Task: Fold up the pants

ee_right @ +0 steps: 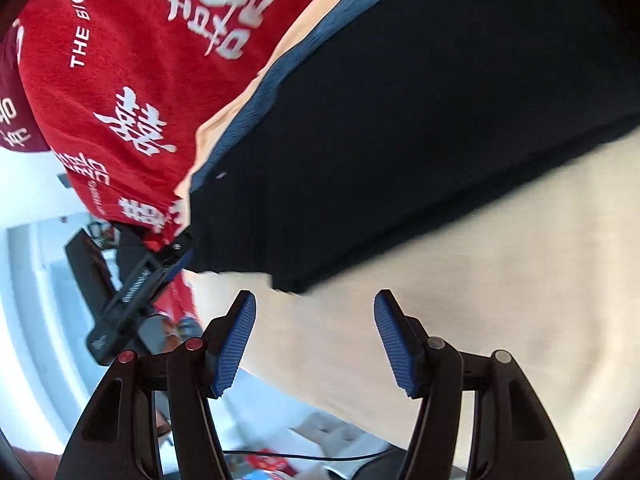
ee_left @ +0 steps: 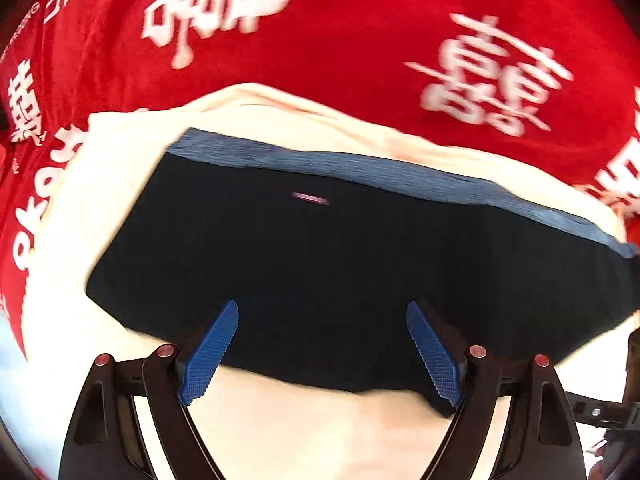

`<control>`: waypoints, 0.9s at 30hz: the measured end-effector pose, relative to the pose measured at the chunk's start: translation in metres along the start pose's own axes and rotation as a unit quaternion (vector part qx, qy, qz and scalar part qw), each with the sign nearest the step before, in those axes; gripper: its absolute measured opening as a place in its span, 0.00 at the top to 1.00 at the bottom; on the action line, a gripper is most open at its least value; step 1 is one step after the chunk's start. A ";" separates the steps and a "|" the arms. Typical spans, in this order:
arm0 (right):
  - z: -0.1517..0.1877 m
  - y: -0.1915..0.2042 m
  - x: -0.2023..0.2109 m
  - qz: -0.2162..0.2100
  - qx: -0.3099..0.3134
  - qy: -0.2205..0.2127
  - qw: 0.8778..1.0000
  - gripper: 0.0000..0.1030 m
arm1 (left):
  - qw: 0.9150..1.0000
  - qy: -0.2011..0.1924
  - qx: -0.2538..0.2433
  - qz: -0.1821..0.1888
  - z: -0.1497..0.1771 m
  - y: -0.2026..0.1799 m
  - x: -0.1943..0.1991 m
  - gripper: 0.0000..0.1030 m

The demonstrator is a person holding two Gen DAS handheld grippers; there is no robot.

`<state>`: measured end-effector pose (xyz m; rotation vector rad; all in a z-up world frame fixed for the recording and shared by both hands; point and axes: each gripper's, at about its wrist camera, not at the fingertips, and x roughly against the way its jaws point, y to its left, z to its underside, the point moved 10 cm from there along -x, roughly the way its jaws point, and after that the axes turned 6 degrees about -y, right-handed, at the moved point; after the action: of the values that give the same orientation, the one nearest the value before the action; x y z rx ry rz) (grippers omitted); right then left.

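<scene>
The dark navy pants [ee_left: 340, 264] lie folded in a flat block on a cream cloth [ee_left: 280, 432], which covers a red blanket [ee_left: 340, 40] printed with white characters. A blue ribbed waistband [ee_left: 360, 172] runs along the pants' far edge. The left gripper [ee_left: 322, 354] hovers over the near edge, jaws wide. The right gripper [ee_right: 315, 344] is also wide, holding nothing.
</scene>
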<state>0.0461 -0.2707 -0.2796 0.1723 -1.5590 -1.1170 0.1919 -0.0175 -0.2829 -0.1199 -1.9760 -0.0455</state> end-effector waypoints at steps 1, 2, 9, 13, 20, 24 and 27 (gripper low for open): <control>0.000 0.004 -0.012 -0.009 -0.009 -0.001 1.000 0.39 | 1.000 0.000 0.000 -0.002 -0.002 0.010 -0.007 0.16; 0.000 0.007 -0.018 -0.015 -0.015 -0.002 1.000 0.40 | 1.000 0.000 0.000 -0.005 -0.003 0.018 -0.014 0.16; -0.015 0.002 -0.038 -0.020 -0.064 -0.018 0.998 0.94 | 0.998 0.019 -0.050 -0.032 0.008 0.035 -0.053 0.16; -0.017 0.021 -0.020 0.010 0.001 -0.034 0.999 0.93 | 0.996 0.017 -0.084 -0.027 0.017 0.034 -0.047 0.16; 0.009 -0.009 -0.028 0.054 -0.025 -0.015 0.998 0.79 | 0.994 0.018 -0.104 -0.031 0.026 0.027 -0.038 0.16; 0.008 -0.003 0.013 0.114 0.054 -0.010 0.992 0.67 | 0.996 0.028 -0.071 0.047 0.028 -0.016 -0.010 0.16; -0.026 -0.001 0.058 0.166 0.114 -0.067 0.977 0.67 | 0.992 0.033 -0.074 0.093 0.033 -0.068 -0.005 0.16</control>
<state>0.0478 -0.3227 -0.2432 -0.0122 -1.7585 -0.6997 0.1566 -0.0828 -0.2989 -0.3941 -1.8860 -0.0739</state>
